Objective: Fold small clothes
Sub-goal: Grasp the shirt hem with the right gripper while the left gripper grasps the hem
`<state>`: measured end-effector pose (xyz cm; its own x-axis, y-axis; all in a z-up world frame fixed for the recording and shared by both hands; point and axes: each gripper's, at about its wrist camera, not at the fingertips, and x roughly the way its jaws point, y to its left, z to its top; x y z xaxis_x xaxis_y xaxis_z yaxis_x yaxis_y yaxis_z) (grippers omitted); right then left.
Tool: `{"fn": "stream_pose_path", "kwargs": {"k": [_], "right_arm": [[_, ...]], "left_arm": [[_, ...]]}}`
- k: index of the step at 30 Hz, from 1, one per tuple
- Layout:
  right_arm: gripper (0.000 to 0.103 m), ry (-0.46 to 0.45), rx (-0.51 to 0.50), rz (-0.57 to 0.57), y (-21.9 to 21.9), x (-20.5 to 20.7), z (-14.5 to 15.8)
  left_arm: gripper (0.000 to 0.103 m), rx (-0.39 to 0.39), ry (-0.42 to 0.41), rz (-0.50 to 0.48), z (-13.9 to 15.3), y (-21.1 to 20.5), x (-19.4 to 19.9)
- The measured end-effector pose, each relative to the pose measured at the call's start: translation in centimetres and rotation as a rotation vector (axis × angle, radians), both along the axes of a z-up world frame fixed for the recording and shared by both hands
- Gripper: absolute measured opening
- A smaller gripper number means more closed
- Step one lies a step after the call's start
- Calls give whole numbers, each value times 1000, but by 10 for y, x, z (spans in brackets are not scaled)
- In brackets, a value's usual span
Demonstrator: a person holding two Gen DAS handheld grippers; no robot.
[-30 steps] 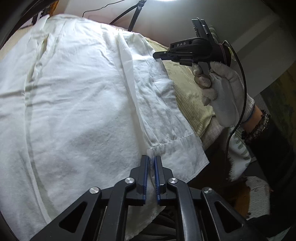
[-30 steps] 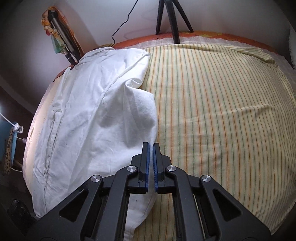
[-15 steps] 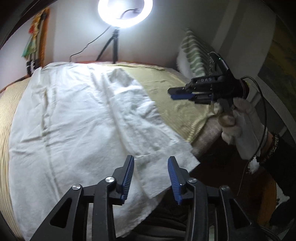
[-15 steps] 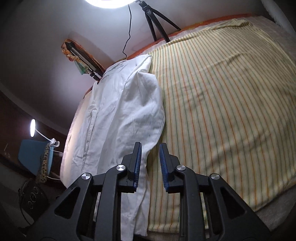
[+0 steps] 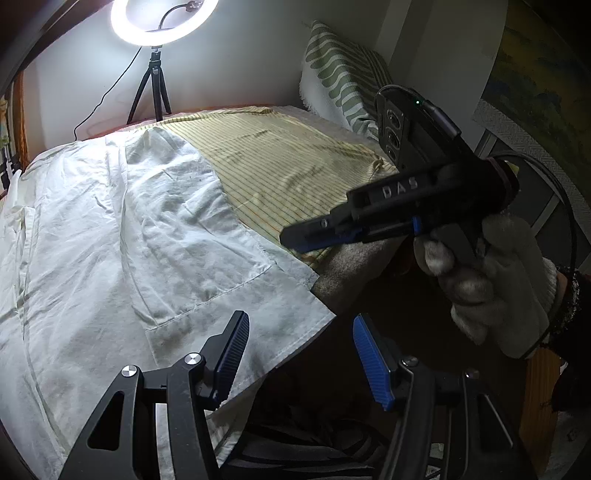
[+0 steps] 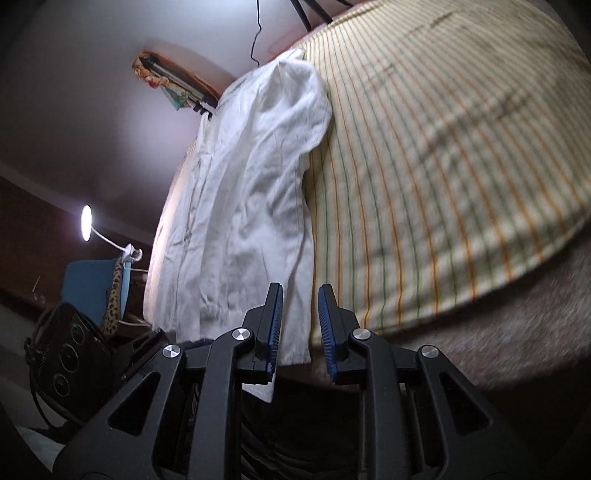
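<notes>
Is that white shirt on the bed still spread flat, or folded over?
Partly folded. One side of the white shirt is turned over onto the rest; its doubled edge runs beside the striped sheet.

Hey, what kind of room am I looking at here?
Most likely a bedroom at home, set up for filming. A white garment lies on a bed with a striped yellow sheet, a green-patterned pillow leans by the wall, and a ring light stands on a tripod behind.
</notes>
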<state>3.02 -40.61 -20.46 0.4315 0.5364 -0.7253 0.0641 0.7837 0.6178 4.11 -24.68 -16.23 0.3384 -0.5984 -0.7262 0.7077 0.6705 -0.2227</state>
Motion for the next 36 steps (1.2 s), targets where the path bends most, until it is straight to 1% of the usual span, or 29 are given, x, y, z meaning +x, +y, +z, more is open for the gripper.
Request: {"fn": "stream_pose_path", "kwargs": {"k": [6, 10, 11, 12, 14, 15, 17, 20, 23, 24, 25, 26, 28, 32, 34, 35, 36], "right_arm": [[22, 24, 42, 2, 4, -1, -7], [22, 31, 51, 7, 6, 2, -9], [18, 33, 51, 7, 8, 3, -9], [8, 30, 52, 8, 9, 4, -8], [7, 20, 69, 6, 11, 5, -5], [5, 13, 93, 2, 10, 5, -3], [5, -2, 136, -11, 9, 5, 1], [5, -11, 170, -24, 7, 7, 7], [4, -16, 206, -23, 6, 8, 12], [4, -19, 212, -18, 7, 8, 13], [4, -21, 214, -11, 8, 10, 15], [4, -24, 212, -3, 9, 11, 17], [4, -26, 199, 12, 11, 12, 21], [4, -48, 185, 55, 12, 16, 29], [8, -53, 159, 48, 7, 20, 32], [20, -59, 149, 37, 4, 24, 32], [43, -65, 141, 22, -1, 28, 32]], "left_arm": [[61, 8, 2, 21, -6, -1, 4], [61, 12, -4, 32, -10, -4, 5], [61, 13, -6, 34, -11, -4, 4], [61, 13, -8, 35, -12, -6, 5], [62, 14, -17, 32, -12, -9, 5], [63, 16, -26, 25, -13, -11, 4], [64, 31, -59, 17, -13, -17, 3], [64, 60, -101, 29, -15, -25, 3], [59, 81, -118, 52, -17, -32, 8], [48, 94, -130, 67, -17, -35, 10], [29, 105, -134, 79, -18, -36, 13], [23, 109, -125, 86, -20, -36, 16], [6, 75, -84, 96, -22, -31, 25], [5, -13, -52, 141, -18, -13, 33], [4, -60, -24, 156, -16, -5, 36], [4, -75, -15, 163, -14, -2, 36], [4, -87, -10, 170, -13, 1, 36]]}}
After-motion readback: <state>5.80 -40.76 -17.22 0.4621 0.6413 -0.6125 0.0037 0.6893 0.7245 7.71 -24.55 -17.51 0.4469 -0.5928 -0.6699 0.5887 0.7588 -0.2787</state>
